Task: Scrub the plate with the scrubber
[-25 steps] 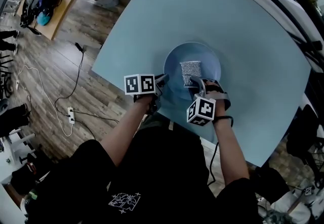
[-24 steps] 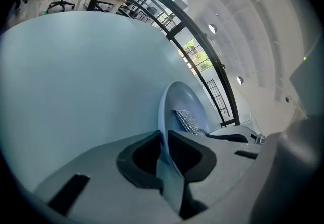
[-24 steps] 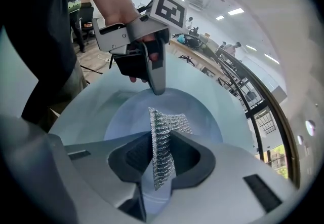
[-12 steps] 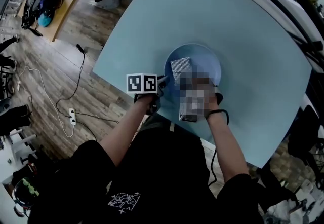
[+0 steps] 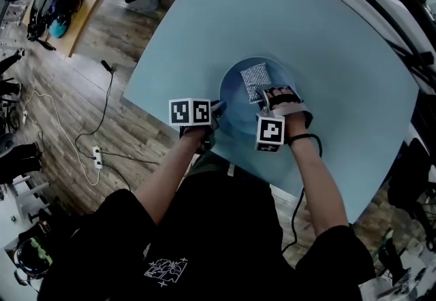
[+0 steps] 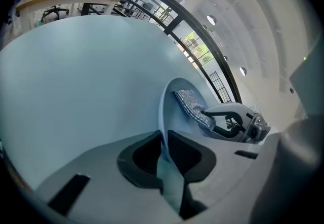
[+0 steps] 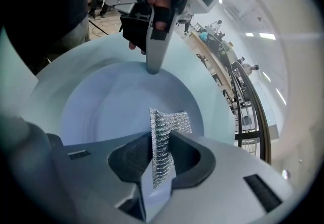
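A pale blue plate [image 5: 235,82] lies on the light blue table near its front edge. My left gripper [image 5: 216,108] is shut on the plate's left rim [image 6: 163,116]. A silver mesh scrubber [image 5: 255,81] lies flat on the plate's far half, and my right gripper [image 5: 267,97] is shut on its near end. In the right gripper view the scrubber [image 7: 161,147] stands pinched between the jaws over the plate [image 7: 101,106]. In the left gripper view the scrubber [image 6: 193,109] shows beyond the rim.
The light blue table [image 5: 327,54] stretches far and right of the plate. A wooden floor [image 5: 75,88] with cables lies to the left. A person's dark clothing [image 5: 204,238] fills the near bottom.
My right gripper has swept the scrubber left, then back toward the plate's far middle. The left gripper has stayed on the rim.
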Motion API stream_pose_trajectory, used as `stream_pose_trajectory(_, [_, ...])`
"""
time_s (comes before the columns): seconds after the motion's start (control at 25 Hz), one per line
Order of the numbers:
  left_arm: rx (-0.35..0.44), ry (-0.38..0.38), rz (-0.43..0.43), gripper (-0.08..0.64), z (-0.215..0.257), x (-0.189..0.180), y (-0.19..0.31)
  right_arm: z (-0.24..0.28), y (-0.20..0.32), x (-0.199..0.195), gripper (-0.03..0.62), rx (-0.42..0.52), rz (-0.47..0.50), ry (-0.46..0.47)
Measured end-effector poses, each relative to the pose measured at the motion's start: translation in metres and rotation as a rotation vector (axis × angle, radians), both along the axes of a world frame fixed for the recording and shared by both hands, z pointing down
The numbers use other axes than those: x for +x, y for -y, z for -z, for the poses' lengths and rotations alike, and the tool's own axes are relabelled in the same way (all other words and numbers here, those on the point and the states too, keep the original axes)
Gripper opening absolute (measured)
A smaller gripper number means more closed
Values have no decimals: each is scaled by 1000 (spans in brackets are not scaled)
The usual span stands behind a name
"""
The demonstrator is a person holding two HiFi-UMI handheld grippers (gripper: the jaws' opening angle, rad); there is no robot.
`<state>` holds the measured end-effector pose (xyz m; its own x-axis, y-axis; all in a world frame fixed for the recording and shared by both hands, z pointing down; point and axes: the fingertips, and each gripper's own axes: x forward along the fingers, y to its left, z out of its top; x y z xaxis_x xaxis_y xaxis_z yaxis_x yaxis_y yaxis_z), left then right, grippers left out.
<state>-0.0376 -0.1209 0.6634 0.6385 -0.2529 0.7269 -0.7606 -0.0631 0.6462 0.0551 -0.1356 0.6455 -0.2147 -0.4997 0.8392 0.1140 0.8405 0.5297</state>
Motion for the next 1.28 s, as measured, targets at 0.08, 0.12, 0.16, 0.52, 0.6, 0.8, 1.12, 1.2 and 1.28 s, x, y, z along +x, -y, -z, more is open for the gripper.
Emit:
stream_pose_trajectory(0.08, [-8, -10, 29, 46, 1, -1, 1, -4, -2, 15, 87, -21, -6, -51])
stream_pose_trajectory(0.12, [-11, -15, 42, 44, 1, -2, 2, -6, -4, 20, 87, -39, -16, -61])
stream_pose_trajectory(0.16, [-12, -18, 52, 43, 1, -3, 2, -7, -8, 25, 87, -59, -28, -62])
stream_pose_trajectory(0.52, [-5, -9, 123, 35, 3, -4, 2, 3, -46, 59, 89, -273, -76, -48])
stream_pose_trajectory(0.6, [-2, -2, 138, 32, 2, -5, 3, 8, -55, 61, 91, -336, -61, -35])
stream_pose_trajectory(0.8, [-7, -1, 168, 29, 1, -7, 4, 21, -73, 66, 91, -443, -12, -27])
stream_pose_trajectory(1.12, [-5, 9, 191, 29, 0, -7, 4, 42, -124, 63, 91, -643, 34, -45])
stream_pose_trajectory(1.2, [-7, 8, 194, 29, 0, -8, 4, 46, -136, 57, 91, -709, 21, -19])
stream_pose_trajectory(1.28, [-9, 8, 196, 29, 0, -8, 4, 49, -141, 48, 91, -773, -7, 41])
